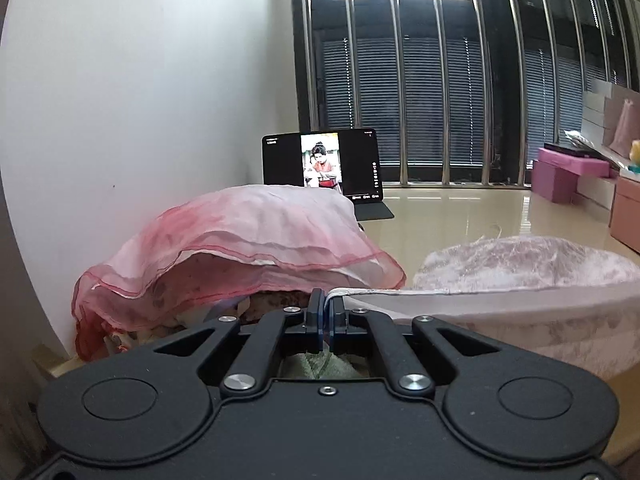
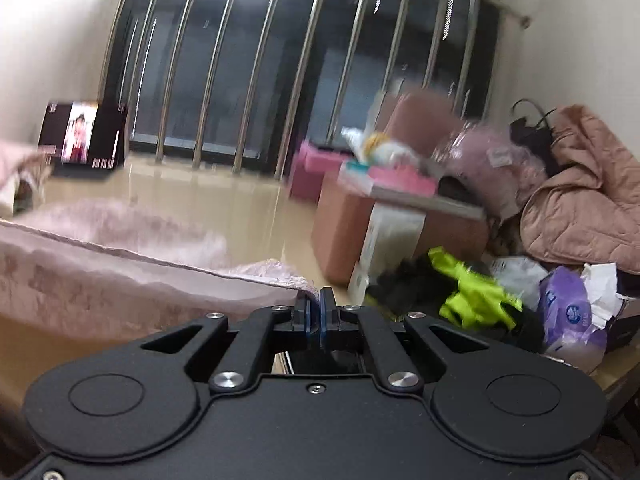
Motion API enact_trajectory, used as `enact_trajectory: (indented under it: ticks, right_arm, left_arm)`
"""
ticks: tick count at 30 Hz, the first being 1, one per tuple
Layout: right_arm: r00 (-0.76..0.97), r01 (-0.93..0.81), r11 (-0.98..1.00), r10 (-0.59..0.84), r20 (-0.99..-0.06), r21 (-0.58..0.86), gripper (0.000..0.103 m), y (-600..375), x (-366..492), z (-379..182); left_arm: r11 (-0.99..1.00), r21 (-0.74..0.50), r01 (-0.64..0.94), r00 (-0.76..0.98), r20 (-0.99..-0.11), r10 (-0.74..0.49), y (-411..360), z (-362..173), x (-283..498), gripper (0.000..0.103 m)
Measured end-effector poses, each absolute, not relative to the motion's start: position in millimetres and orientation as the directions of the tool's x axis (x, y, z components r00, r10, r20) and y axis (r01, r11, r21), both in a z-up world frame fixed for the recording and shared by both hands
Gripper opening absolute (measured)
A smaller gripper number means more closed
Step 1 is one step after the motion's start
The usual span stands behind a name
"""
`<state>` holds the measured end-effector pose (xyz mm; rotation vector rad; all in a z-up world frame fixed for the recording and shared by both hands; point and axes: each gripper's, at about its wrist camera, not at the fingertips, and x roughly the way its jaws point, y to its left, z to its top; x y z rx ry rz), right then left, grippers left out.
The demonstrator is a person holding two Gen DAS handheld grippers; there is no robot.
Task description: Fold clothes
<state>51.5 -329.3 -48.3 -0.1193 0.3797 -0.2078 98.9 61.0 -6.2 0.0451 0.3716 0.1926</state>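
Observation:
A pale pink garment with a faint pattern hangs stretched above the beige floor. My left gripper is shut on its white hemmed edge, which runs off to the right from the pads. In the right wrist view the same pale pink garment stretches away to the left, and my right gripper is shut on its corner. The cloth sags between the two grips. A heap of clothes topped by sheer pink-and-red fabric lies just beyond the left gripper.
A tablet playing a video stands on the floor by the barred window. Pink boxes sit at the right. In the right wrist view, a box with clutter, a neon green garment, tissue packs and a pink quilted jacket crowd the right side.

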Motion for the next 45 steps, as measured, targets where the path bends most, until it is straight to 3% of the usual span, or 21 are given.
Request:
enact_trajectory:
  ticks: [3, 7, 12, 20, 24, 30, 36, 41, 45]
  right_arm:
    - [0.916, 0.162, 0.985, -0.173, -0.361, -0.061, 0.004, -343, 61, -33]
    - [0.946, 0.115, 0.993, -0.104, -0.308, 0.018, 0.004, -362, 76, 18]
    - [0.971, 0.036, 0.999, -0.030, -0.237, 0.021, 0.004, -374, 99, 104]
    - [0.983, -0.037, 0.999, 0.038, -0.178, 0.009, 0.003, -377, 94, 192]
    - [0.976, -0.037, 0.999, 0.035, -0.214, -0.006, 0.003, -373, 87, 200]
    - [0.988, -0.036, 0.999, 0.031, -0.153, -0.028, 0.003, -368, 31, 200]
    - [0.988, -0.050, 0.998, 0.045, -0.147, -0.028, 0.003, -365, -16, 204]
    - [0.981, -0.081, 0.997, 0.078, -0.179, -0.009, 0.003, -367, -45, 217]
    - [0.964, -0.096, 0.995, 0.089, -0.252, -0.016, 0.003, -369, -36, 229]
  left_arm:
    - [0.984, 0.073, -0.164, 0.919, -0.352, 0.179, 65, 10, 110, 0.003]
    - [0.984, 0.111, -0.136, 0.950, -0.267, 0.161, 66, 64, 129, 0.003]
    - [0.985, 0.133, -0.115, 0.980, -0.147, 0.134, 68, 158, 150, 0.003]
    - [0.991, 0.119, -0.065, 0.990, -0.118, 0.079, 80, 245, 136, 0.003]
    - [0.992, 0.114, -0.045, 0.985, -0.158, 0.063, 82, 249, 122, 0.003]
    - [0.978, 0.203, -0.040, 0.994, -0.093, 0.059, 73, 234, 60, 0.003]
    - [0.978, 0.207, -0.009, 0.994, -0.106, 0.031, 73, 244, 11, 0.003]
    - [0.980, 0.195, 0.027, 0.991, -0.134, 0.000, 80, 263, -7, 0.003]
    - [0.980, 0.188, 0.061, 0.972, -0.233, -0.016, 79, 271, 18, 0.003]
